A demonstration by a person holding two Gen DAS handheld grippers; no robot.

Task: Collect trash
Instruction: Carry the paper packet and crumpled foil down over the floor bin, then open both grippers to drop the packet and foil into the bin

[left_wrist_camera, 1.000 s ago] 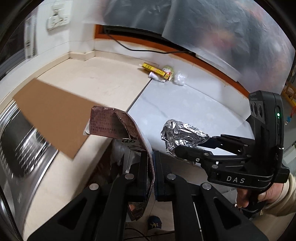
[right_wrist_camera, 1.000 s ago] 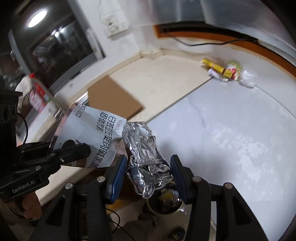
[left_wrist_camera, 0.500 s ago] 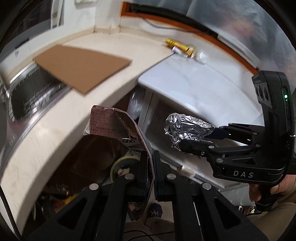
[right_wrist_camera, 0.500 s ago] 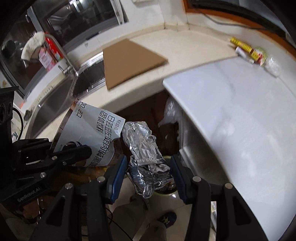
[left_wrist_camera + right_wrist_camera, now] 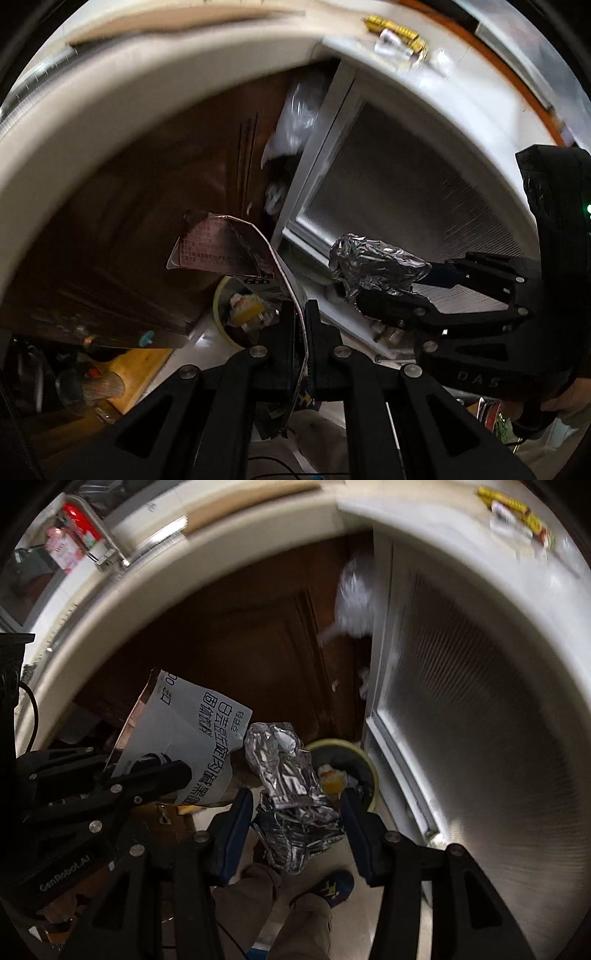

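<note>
My left gripper (image 5: 301, 325) is shut on a flattened printed snack bag (image 5: 236, 251), which also shows in the right wrist view (image 5: 184, 746). My right gripper (image 5: 297, 812) is shut on a crumpled foil wad (image 5: 288, 782), seen from the side in the left wrist view (image 5: 373, 266). Both are held low over the floor, just above a pale yellow-rimmed trash bin (image 5: 369, 764) with trash inside. The bin also shows in the left wrist view (image 5: 221, 314), partly hidden by the bag.
A cream counter edge (image 5: 147, 81) curves overhead, with dark wooden cabinet doors (image 5: 240, 635) below. A white appliance front (image 5: 461, 701) stands to the right. Yellow wrappers and clear plastic (image 5: 517, 506) lie on its top. My legs and a shoe (image 5: 332, 886) are below.
Both grippers have dropped from counter height to below the counter edge, carrying the bag and the foil. The trash bin on the floor has come into view under them.
</note>
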